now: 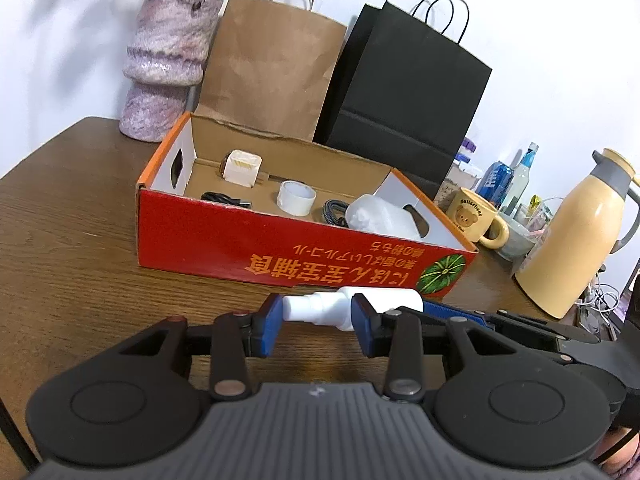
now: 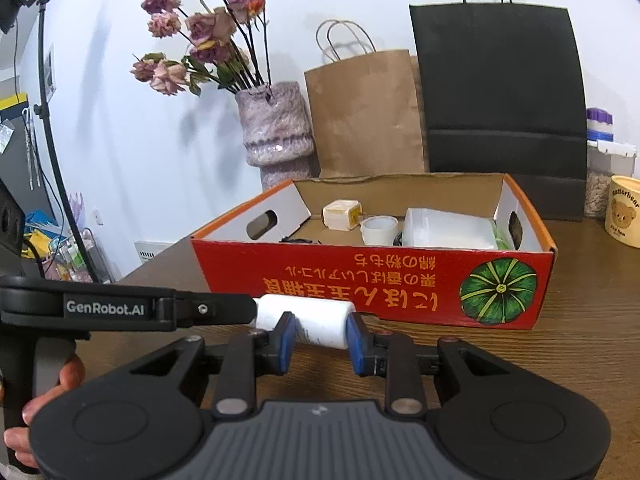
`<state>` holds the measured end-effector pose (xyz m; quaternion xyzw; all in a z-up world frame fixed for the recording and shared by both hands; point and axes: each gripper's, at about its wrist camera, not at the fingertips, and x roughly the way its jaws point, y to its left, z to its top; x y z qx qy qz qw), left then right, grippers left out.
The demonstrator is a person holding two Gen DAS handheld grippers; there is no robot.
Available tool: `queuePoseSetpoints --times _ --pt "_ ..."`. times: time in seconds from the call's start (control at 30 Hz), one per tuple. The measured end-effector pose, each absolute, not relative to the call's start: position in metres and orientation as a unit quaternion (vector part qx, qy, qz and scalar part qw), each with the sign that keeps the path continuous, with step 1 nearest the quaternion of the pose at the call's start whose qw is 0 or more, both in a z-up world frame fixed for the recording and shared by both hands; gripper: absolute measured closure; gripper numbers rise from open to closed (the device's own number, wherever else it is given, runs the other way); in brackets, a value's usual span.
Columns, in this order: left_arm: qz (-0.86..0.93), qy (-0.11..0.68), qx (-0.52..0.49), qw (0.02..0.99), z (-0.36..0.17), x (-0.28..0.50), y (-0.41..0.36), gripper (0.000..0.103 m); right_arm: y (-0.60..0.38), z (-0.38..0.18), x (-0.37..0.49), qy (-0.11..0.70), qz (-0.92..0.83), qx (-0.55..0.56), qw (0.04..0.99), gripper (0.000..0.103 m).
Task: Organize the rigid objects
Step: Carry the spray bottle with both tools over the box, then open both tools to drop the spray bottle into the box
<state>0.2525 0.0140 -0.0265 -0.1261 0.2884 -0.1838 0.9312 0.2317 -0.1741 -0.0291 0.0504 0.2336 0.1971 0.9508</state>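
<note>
A white spray bottle (image 1: 384,300) lies crosswise just above the wooden table (image 1: 80,240), in front of a red cardboard box (image 1: 240,244). My left gripper (image 1: 316,326) is shut on its narrow nozzle end. My right gripper (image 2: 320,344) is shut on the bottle (image 2: 320,326) at its body. The left gripper (image 2: 240,308) comes in from the left of the right wrist view. The box (image 2: 360,280) holds a white cube plug (image 1: 241,168), a tape roll (image 1: 296,198), black cables (image 1: 224,199) and a translucent plastic tub (image 1: 380,216).
Behind the box stand a purple vase (image 1: 164,60), a brown paper bag (image 1: 272,64) and a black paper bag (image 1: 408,92). To the right are a bear mug (image 1: 472,216), a cream thermos jug (image 1: 576,240) and bottles (image 1: 516,184). A hand (image 2: 64,376) grips the left handle.
</note>
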Motion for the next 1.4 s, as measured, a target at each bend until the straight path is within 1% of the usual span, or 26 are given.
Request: queuePoseSetpoints --times 0.43,0.7,1.0,1.07,1.4 --pt "-0.179 0.257 -0.124 0.942 -0.005 0.229 0.011 0.065 -0.176 -0.012 0.207 0.199 0.196 0.048 0.959 0.076" --pt "-0.180 0.229 -0.127 0.948 0.013 0.233 0.007 0.065 -0.179 0.004 0.211 0.168 0.188 0.051 0.966 0.076" --pt "-0.175 0.206 -0.134 0.954 0.025 0.261 -0.002 0.065 -0.183 0.019 0.241 0.138 0.173 0.061 0.973 0.076" --pt "-0.172 0.206 -0.131 0.954 0.025 0.270 -0.004 0.064 -0.185 0.020 0.251 0.134 0.169 0.063 0.975 0.077" --pt "-0.158 0.207 -0.133 0.956 0.018 0.325 -0.012 0.065 -0.184 0.014 0.308 0.134 0.159 0.069 0.976 0.078"
